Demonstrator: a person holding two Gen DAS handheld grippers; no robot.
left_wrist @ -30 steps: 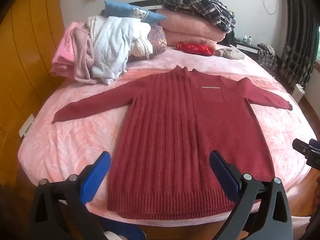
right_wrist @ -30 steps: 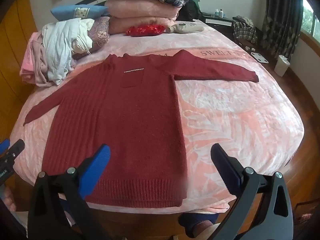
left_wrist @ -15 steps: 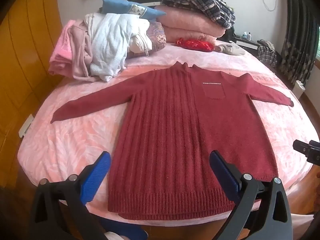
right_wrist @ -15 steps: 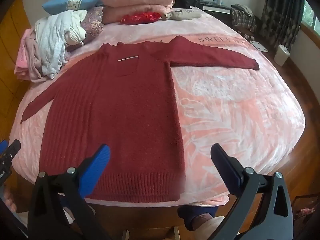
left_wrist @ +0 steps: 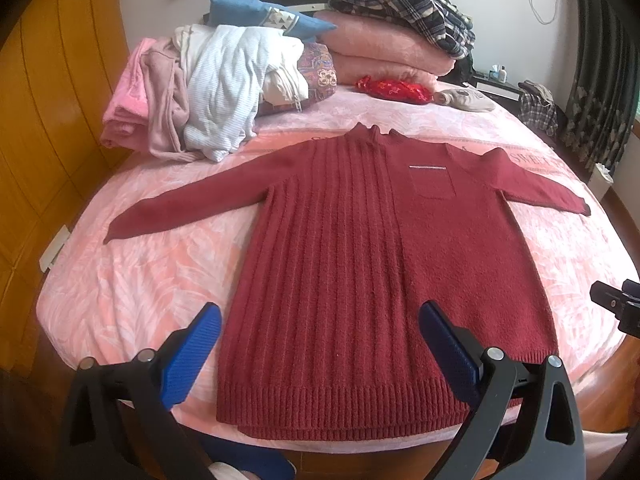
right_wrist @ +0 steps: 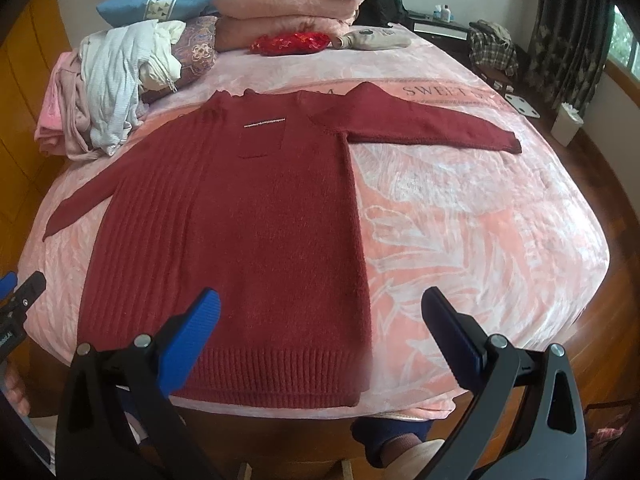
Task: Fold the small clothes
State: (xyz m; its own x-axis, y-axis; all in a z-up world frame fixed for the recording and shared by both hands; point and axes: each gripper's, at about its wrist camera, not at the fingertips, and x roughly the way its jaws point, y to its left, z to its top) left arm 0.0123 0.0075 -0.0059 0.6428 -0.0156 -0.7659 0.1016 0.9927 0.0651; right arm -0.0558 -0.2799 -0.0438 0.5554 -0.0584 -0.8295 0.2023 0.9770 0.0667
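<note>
A dark red knitted sweater [left_wrist: 372, 264] lies flat and face up on the pink bed cover [left_wrist: 152, 280], both sleeves spread out, hem at the near edge. It also shows in the right wrist view [right_wrist: 248, 216]. My left gripper [left_wrist: 320, 344] is open and empty, above the hem's left half. My right gripper [right_wrist: 320, 332] is open and empty, above the hem's right corner. Each gripper's tip shows at the edge of the other's view.
A heap of white and pink clothes [left_wrist: 208, 92] lies at the bed's far left. Folded pink blankets [left_wrist: 384, 52] with a plaid garment on top are at the head. A red cloth [left_wrist: 394, 88] and a beige item [left_wrist: 466, 100] lie behind the sweater. Wooden wall at left.
Both grippers have moved slightly forward over the bed and tilted down; the sweater sits larger in view. The sweater has not moved. Both stay open.
</note>
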